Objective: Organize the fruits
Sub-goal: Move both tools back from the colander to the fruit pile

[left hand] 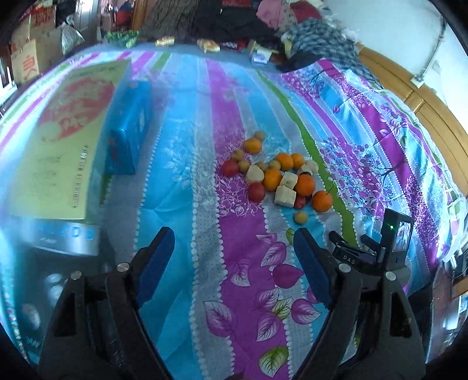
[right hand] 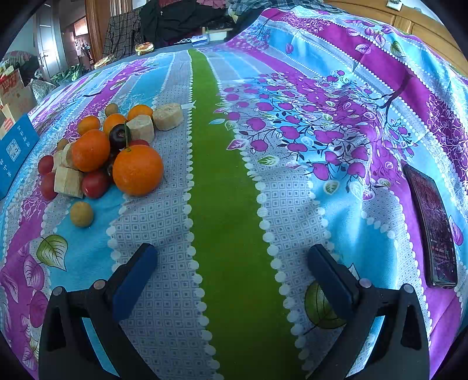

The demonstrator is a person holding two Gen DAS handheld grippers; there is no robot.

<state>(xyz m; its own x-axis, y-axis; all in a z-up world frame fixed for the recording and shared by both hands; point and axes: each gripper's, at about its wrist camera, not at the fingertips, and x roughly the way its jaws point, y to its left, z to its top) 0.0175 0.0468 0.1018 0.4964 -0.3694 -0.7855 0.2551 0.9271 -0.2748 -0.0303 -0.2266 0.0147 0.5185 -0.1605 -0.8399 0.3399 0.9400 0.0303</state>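
A pile of fruit lies on the striped bedsheet: oranges [left hand: 304, 184], red tomatoes [left hand: 256, 191], small tan longans [left hand: 300, 217] and pale beige chunks [left hand: 285, 196]. In the right wrist view the same pile sits at the left, with a big orange [right hand: 138, 170], a dark cherry [right hand: 120, 135], a beige chunk [right hand: 68, 181] and a loose longan [right hand: 82, 214]. My left gripper [left hand: 234, 248] is open and empty, short of the pile. My right gripper [right hand: 232, 263] is open and empty, to the right of the pile over the green stripe [right hand: 222, 187]. Part of the right gripper's body [left hand: 380, 248] shows in the left wrist view.
A large yellow-green box [left hand: 64, 137] and a blue box [left hand: 128, 134] lie on the bed at the left. A phone [right hand: 433, 228] lies on the sheet at the right. Clothes [left hand: 263, 20] and packets are heaped at the bed's far end.
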